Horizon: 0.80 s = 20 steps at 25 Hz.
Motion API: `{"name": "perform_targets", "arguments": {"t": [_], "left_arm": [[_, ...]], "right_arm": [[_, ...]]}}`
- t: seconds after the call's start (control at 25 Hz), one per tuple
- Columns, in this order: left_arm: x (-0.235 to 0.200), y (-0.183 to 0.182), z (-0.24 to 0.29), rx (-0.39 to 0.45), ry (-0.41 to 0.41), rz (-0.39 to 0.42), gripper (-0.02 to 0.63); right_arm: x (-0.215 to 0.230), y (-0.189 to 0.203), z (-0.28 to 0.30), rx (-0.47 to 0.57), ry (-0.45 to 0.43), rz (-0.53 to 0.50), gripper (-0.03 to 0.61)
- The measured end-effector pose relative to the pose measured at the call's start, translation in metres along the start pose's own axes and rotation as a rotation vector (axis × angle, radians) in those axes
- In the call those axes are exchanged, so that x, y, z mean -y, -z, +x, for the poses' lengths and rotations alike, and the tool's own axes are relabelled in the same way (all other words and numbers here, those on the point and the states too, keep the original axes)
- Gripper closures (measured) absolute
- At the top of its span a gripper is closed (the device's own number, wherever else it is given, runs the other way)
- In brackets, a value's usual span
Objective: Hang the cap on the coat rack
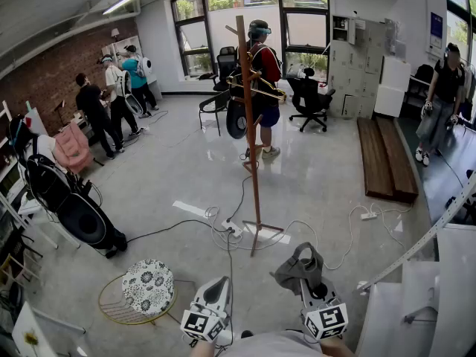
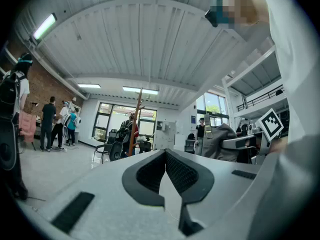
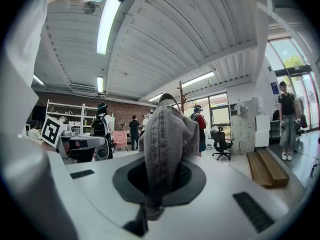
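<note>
Now my right claw (image 1: pixel 306 282) is closed tight on the cap (image 1: pixel 298 268), with grey cloth pinched between the pads. My left claw (image 1: pixel 221 284) is closed too, with nothing in it, and it waits low beside the right one.

What matters for the coming move is the rack (image 1: pixel 250 132). It stands ahead of me on the floor, well apart, and a little to the left of the cap. It lies about midway between the lines of my two claws, but only the right one carries something, so this arm should go. The pole's long axis is upright, and the top peg (image 1: pixel 231 29) slants up and out, much higher than the cap is now.

The cap is folded, with its long axis along my jaws. It points forward and up toward the rack, the back strap loop leading. Where the brim is, I cannot tell.
</note>
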<state>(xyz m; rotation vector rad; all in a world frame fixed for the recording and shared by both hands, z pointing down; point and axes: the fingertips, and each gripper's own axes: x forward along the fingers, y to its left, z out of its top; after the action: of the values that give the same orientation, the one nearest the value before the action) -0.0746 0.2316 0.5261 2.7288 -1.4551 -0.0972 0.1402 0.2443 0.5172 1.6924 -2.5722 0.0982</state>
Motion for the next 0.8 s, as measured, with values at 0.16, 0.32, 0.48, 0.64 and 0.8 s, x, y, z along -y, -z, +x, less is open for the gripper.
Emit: {"name": "perform_targets", "arguments": {"t": [0.16,0.32,0.48,0.64,0.8], "left_arm": [[0.01,-0.002,0.007,0.001,-0.012,-0.018,0.605],[0.015,0.001,0.01,-0.006,-0.018,-0.016,0.604],[0.019,0.0,0.012,-0.011,-0.022,0.007,0.606],[0.019,0.003,0.013,-0.022,-0.03,0.015,0.605],[0.019,0.008,0.015,-0.032,-0.036,0.012,0.606]], "right_arm": [[0.013,-0.002,-0.006,0.002,-0.004,0.009,0.558],[0.018,-0.001,-0.006,0.003,-0.012,-0.002,0.558],[0.026,0.005,-0.003,-0.004,-0.011,-0.003,0.558],[0.027,0.007,-0.001,-0.007,-0.025,-0.007,0.558],[0.03,0.007,0.001,-0.002,-0.028,-0.002,0.558]]}}
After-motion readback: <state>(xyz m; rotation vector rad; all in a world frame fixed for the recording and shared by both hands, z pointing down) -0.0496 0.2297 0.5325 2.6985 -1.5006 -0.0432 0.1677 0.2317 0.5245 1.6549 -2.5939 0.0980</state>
